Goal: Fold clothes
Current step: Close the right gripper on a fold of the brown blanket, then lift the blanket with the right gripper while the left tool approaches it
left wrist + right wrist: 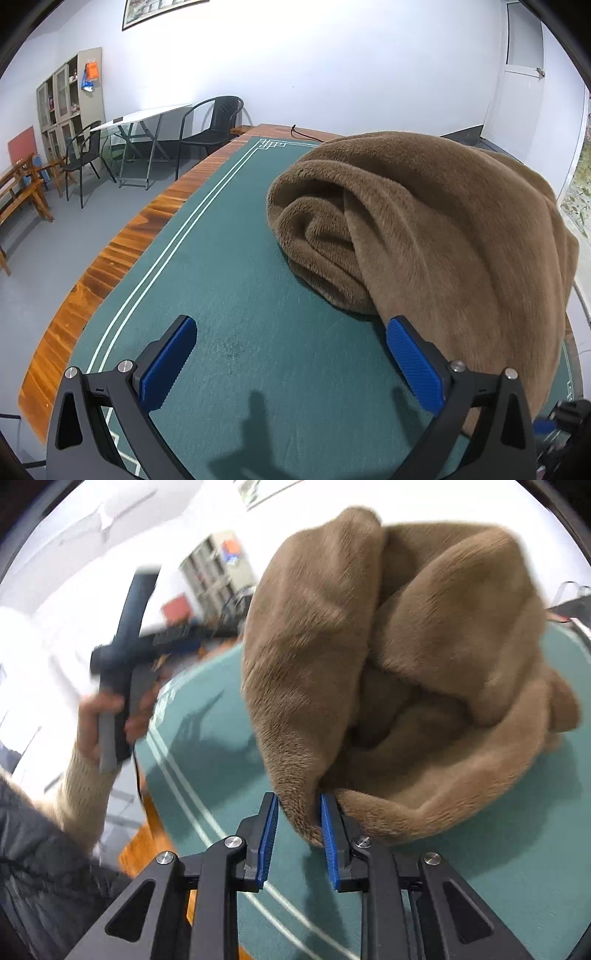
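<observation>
Brown fleece garment (388,657) bunched on green surface (229,258), dead ahead of right hand-held gripper (298,834), fold pinched between narrowed pads. Left hand-held gripper (291,365) wide open, empty; garment ahead-right of it, brushing right pad. Right nearer.

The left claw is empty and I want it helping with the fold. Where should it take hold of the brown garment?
Probably the hanging edge of the garment just outside the left claw's right-hand finger. It drapes as a thin free flap there, while the middle is a thick bunch. Come from the left, low over the mat, jaws wide. The right claw already pinches another corner.
</observation>
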Motion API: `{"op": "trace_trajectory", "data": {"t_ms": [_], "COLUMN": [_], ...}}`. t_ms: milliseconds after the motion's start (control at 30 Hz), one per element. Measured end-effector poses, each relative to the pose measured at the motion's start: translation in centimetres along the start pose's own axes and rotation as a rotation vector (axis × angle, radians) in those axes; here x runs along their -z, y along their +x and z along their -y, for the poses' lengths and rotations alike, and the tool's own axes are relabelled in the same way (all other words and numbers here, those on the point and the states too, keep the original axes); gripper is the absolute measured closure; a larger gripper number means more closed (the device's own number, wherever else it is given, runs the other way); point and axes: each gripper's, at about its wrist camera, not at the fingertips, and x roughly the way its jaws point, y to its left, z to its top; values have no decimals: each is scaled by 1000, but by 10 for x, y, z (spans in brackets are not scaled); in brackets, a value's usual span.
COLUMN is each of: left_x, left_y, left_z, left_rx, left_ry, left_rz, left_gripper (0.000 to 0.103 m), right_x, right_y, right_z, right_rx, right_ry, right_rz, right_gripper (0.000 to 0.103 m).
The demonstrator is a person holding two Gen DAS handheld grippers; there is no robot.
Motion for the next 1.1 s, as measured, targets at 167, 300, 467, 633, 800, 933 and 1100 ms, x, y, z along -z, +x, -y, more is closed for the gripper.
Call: {"op": "trace_trajectory", "data": {"t_ms": [167,300,467,633,800,933,1100], "left_x": [5,8,11,10,5,1,-6], "left_y": [-4,-10,-16,-11,-12,-15,-23], "left_z": [-7,-12,-22,-29,-28,-28,-33], "left_rx": [1,-2,-8,-1,-1,-9,19], "left_ry": [-21,-31,-56,-79,-67,-59,-20], "left_rz": [-8,-5,-2,-21,-15,-7,36], "left_gripper": [0,0,0,0,0,0,0], "right_x": [-27,-57,-88,-97,-93,-79,-43], "right_y": [-16,-5,32,57,65,41,1], "right_z": [30,40,60,82,73,56,42], "right_rx": [30,-26,-53,-20,-94,-232,-366], "right_ry": [74,108,133,185,140,56,-93], "right_rz": [257,342,321,292,261,295,288], "right_gripper": [13,13,13,36,81,86,86]}}
